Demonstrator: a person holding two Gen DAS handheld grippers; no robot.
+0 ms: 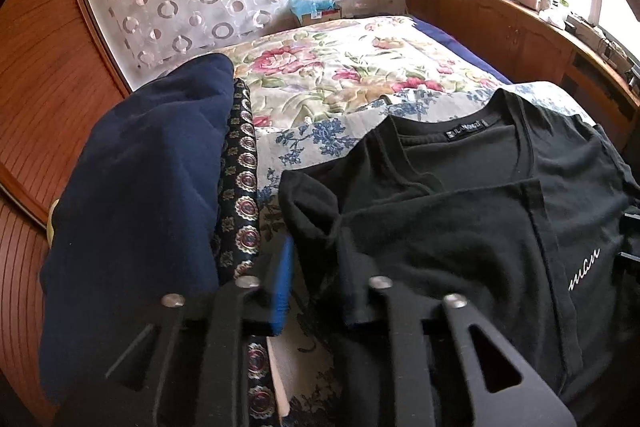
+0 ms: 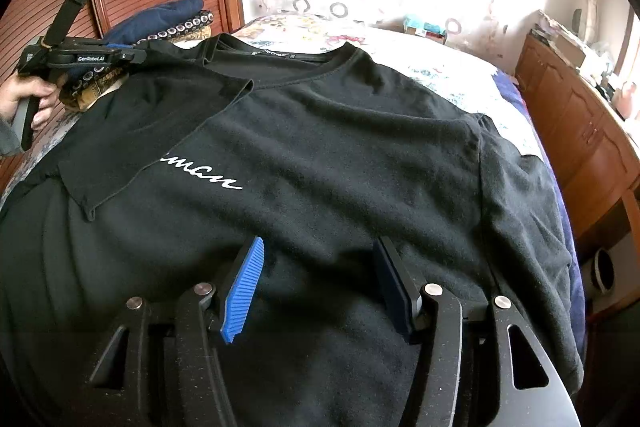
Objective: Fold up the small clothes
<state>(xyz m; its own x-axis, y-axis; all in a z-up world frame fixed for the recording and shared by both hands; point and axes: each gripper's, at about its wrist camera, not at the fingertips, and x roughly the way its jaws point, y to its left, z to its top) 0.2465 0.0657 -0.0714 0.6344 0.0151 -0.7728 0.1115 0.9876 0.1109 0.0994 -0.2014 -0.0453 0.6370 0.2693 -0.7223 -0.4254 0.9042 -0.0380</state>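
The black T-shirt (image 2: 340,147) lies flat on the bed (image 2: 448,75), collar away, left sleeve folded in; the right gripper (image 2: 320,283), jaws apart, hovers nearer the unfolded right sleeve (image 2: 520,195) than the open left gripper (image 1: 316,287)

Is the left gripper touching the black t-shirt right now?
Touching. In the left wrist view the left gripper has black t-shirt fabric bunched against its right finger, with the folded sleeve edge lying between the fingers.
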